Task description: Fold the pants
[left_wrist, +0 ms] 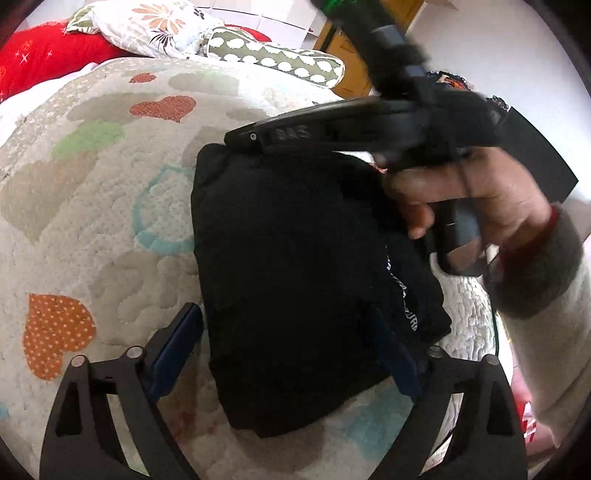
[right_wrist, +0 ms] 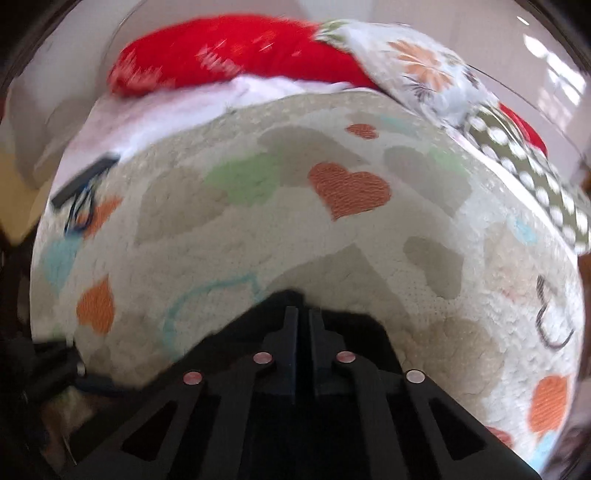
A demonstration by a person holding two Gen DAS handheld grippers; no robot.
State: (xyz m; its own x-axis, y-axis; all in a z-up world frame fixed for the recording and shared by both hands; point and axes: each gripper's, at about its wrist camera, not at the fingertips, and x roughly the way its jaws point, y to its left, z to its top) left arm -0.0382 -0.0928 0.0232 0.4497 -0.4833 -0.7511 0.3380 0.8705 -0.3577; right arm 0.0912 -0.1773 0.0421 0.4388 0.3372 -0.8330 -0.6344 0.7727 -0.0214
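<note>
On the bed (left_wrist: pixel 92 221), folded black pants (left_wrist: pixel 295 277) lie on the heart-print quilt.
Left gripper (left_wrist: pixel 288 354) spread wide, straddling the bundle's near edge; right gripper (right_wrist: pixel 303 321) pressed together, empty, over the quilt.

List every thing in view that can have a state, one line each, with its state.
pants: folded into a compact black bundle, lying on the bedspread.
left gripper: open, fingers either side of the bundle's near end, not pressing it.
right gripper: shut, nothing between the fingers.
bedspread: spread flat over the bed.
red pillow: lying at the head of the bed.
flowered pillow: lying beside the red one.
</note>
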